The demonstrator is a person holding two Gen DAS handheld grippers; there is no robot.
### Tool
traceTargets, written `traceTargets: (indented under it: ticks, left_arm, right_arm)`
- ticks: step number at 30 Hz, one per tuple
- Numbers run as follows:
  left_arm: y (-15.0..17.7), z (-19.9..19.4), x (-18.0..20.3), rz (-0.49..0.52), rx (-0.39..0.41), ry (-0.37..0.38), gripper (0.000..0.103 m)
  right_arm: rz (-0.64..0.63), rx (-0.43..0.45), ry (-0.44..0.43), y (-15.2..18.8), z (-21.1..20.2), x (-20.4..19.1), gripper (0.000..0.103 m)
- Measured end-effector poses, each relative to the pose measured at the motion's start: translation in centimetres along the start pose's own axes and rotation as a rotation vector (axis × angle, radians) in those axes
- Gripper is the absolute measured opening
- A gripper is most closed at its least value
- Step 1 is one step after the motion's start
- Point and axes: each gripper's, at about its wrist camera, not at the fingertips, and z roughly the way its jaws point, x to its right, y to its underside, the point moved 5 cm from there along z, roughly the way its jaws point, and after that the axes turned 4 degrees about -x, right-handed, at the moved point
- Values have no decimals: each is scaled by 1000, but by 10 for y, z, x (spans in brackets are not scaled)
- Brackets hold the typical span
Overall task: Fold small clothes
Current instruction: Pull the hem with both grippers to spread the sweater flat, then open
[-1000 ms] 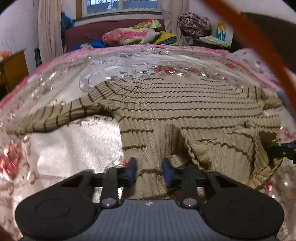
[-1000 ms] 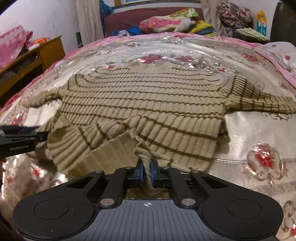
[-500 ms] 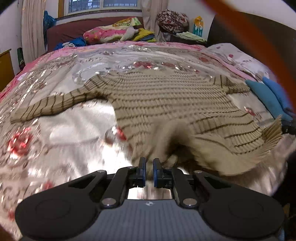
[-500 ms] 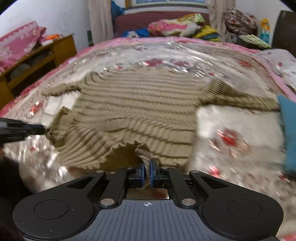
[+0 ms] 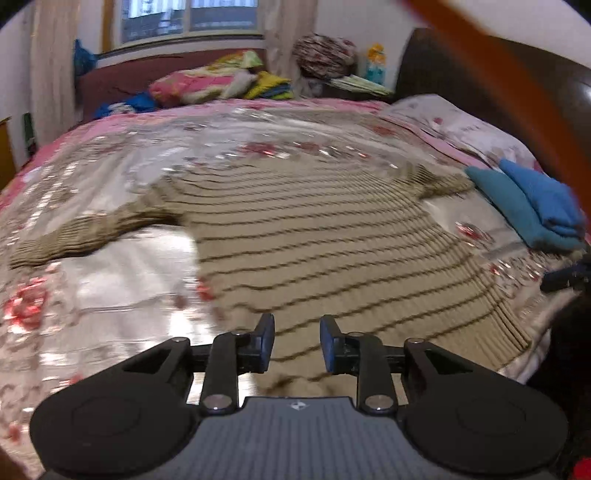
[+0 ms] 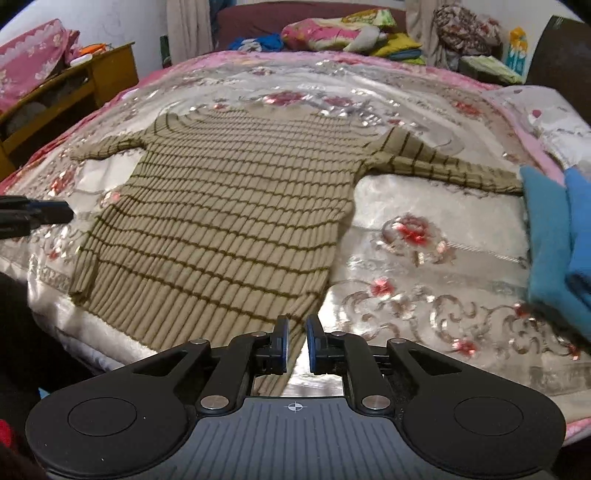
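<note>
A tan ribbed sweater with dark stripes [image 6: 236,206] lies spread flat on the bed, hem toward me, both sleeves out to the sides; it also shows in the left wrist view [image 5: 317,236]. My left gripper [image 5: 297,343] is open and empty over the hem's left part. My right gripper [image 6: 296,345] is open with a narrow gap, empty, at the hem's right corner. The left gripper's tip also shows in the right wrist view [image 6: 44,216], and the right gripper's tip in the left wrist view [image 5: 565,278].
Folded blue clothes [image 6: 561,236] lie on the bed to the right, near the right sleeve, also in the left wrist view [image 5: 535,206]. A floral satin bedspread [image 6: 424,236] covers the bed. A wooden desk [image 6: 66,92] stands left. Piled bedding [image 6: 343,31] lies at the back.
Both grippers held the hem pinched and drew it toward me. Both have opened and released it, and the sweater now lies flat and smooth.
</note>
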Motion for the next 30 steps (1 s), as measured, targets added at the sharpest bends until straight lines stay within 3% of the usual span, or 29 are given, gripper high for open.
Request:
traceTargets:
  ticks: [5, 9, 12, 19, 26, 30]
  left_arm:
    - [12, 28, 23, 54, -99, -7, 33]
    - [27, 39, 13, 44, -229, -108, 33]
    - [34, 33, 4, 7, -269, -145, 33]
    - [17, 14, 11, 9, -216, -149, 33]
    - [-29, 26, 59, 50, -97, -50, 35]
    - [-49, 45, 89, 79, -58, -1, 37]
  right_arm:
    - [57, 44, 0, -2, -12, 9, 15]
    - [101, 70, -73, -6, 2, 1, 15]
    - [106, 34, -131, -3, 24, -9, 15]
    - [168, -80, -119, 20, 51, 1, 15]
    - [242, 38, -95, 1, 33, 21, 15]
    - [304, 107, -74, -19, 36, 43, 21]
